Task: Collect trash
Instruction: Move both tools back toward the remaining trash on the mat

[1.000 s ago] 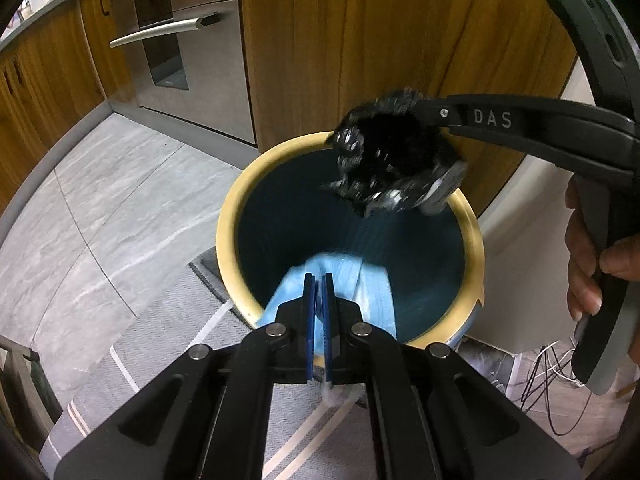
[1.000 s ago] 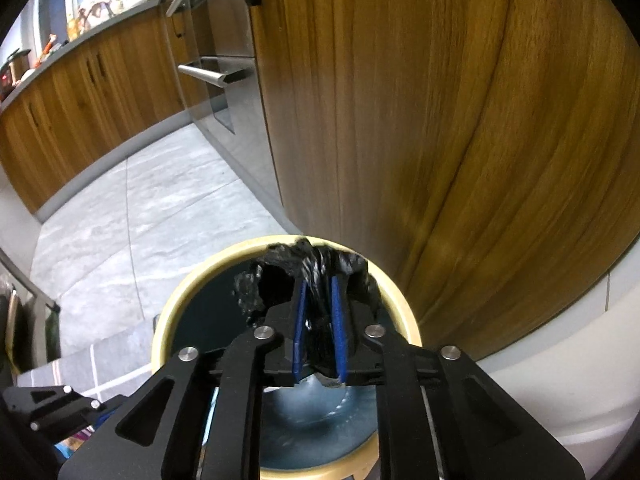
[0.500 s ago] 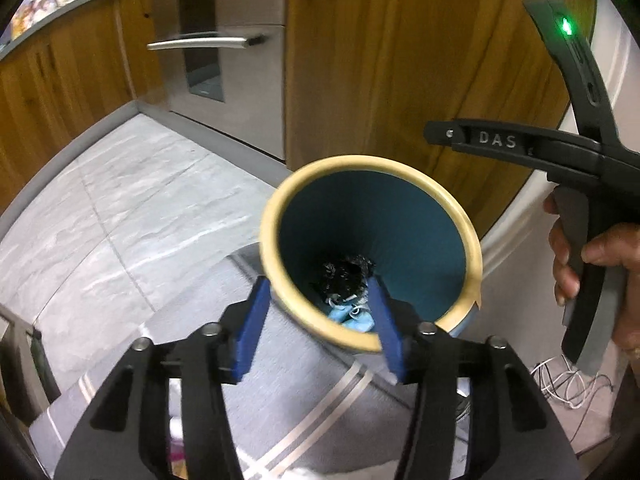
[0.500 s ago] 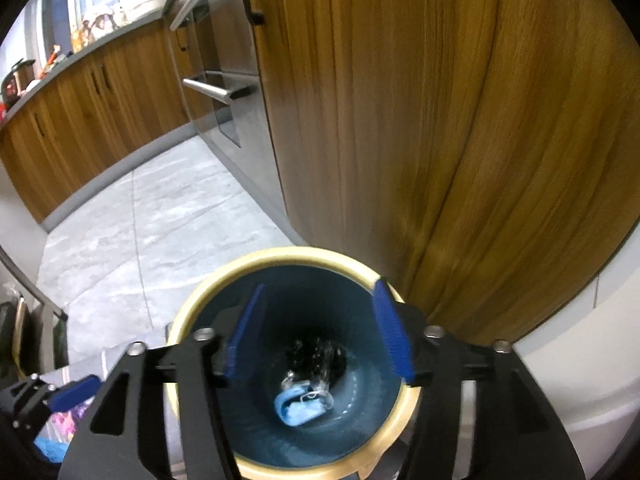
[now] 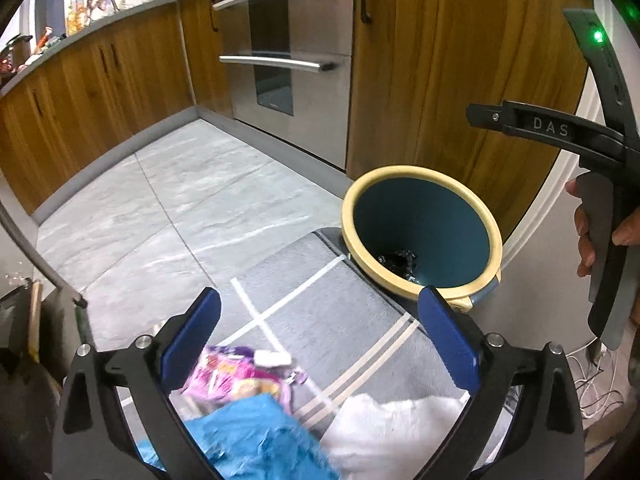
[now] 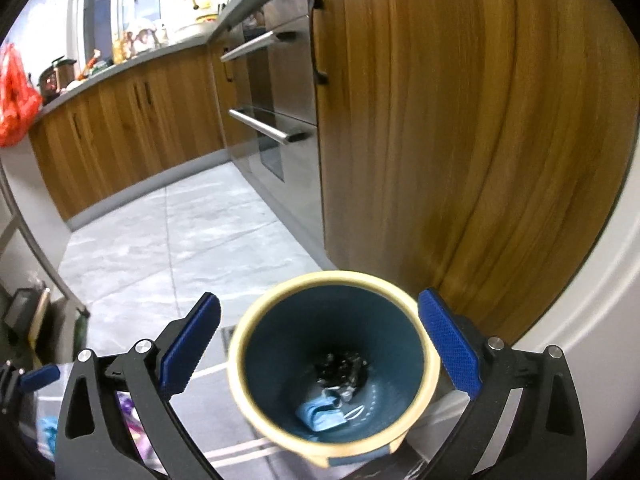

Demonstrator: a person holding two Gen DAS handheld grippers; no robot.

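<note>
Both pairs of fingers are opening wide and nothing is between them. The left gripper (image 5: 320, 340) hangs over the striped grey rug (image 5: 352, 312), and just under its fingers lies the trash not yet collected: a purple wrapper (image 5: 236, 376), a crumpled blue piece (image 5: 256, 432) and a white tissue (image 5: 392, 424), all close together. The right gripper (image 6: 320, 344) is above the bin (image 6: 424, 404), which stands at the rug's far corner beside the wooden cabinet (image 6: 460, 140). Inside the bin I see a blue mask (image 6: 324, 416) and a black crumpled lump (image 6: 344, 368) on the bottom.

I think the step now is to take the next pieces. It would be good to lower the left fingers straight onto one piece only, the blue one or the tissue, and to pinch it in the middle so no loose end drags the wrapper along. The right hand (image 5: 588, 236) should come away from the bin first.
</note>
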